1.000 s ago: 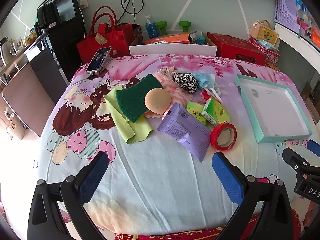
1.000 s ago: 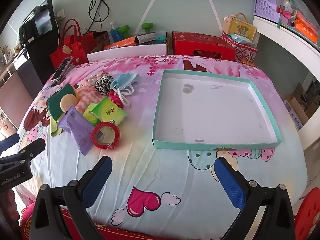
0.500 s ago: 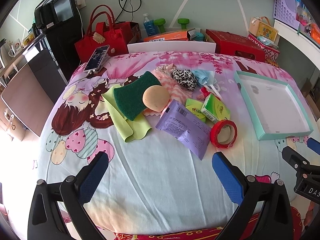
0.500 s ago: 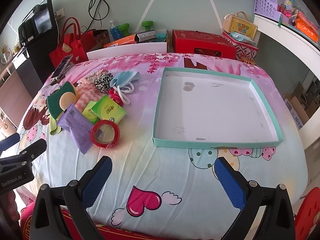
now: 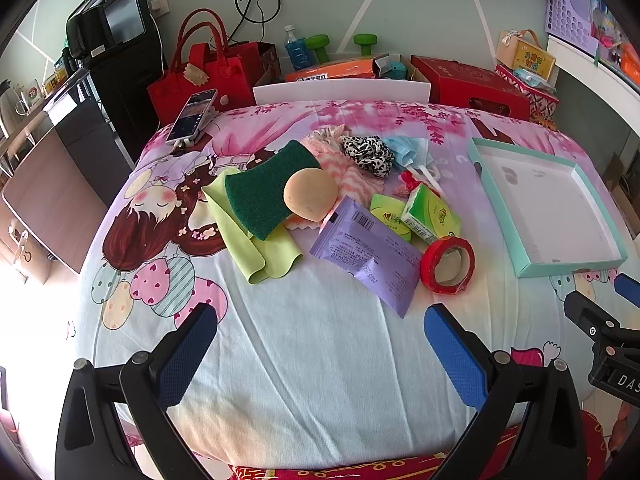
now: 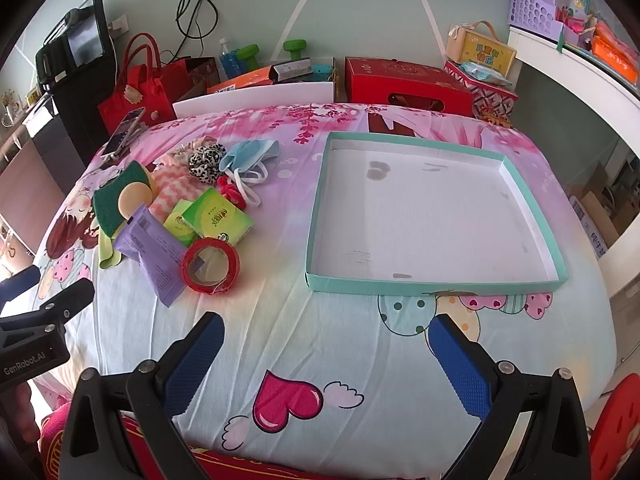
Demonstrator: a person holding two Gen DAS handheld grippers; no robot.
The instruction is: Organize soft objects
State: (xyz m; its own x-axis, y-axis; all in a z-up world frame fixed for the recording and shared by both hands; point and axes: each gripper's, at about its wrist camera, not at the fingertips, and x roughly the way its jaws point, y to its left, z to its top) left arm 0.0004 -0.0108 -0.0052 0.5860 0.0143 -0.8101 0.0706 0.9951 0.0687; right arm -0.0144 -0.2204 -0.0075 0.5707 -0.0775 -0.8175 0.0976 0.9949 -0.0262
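Both sets of jaws stand wide and hold nothing, left gripper (image 5: 320,336) and right gripper (image 6: 326,338) above the bench; the sponge (image 5: 260,190) and cloth (image 5: 256,246) lie ahead of the left jaws, the tray (image 6: 434,282) just ahead of the right

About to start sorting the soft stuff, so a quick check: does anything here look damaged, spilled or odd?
Nothing spilled or broken. Two small things: the tray is empty but has grey smudges on its white floor, and the tape roll, hardly a soft object, sits among the pile, leaning on the purple packet. Both tongs are open and hold nothing.
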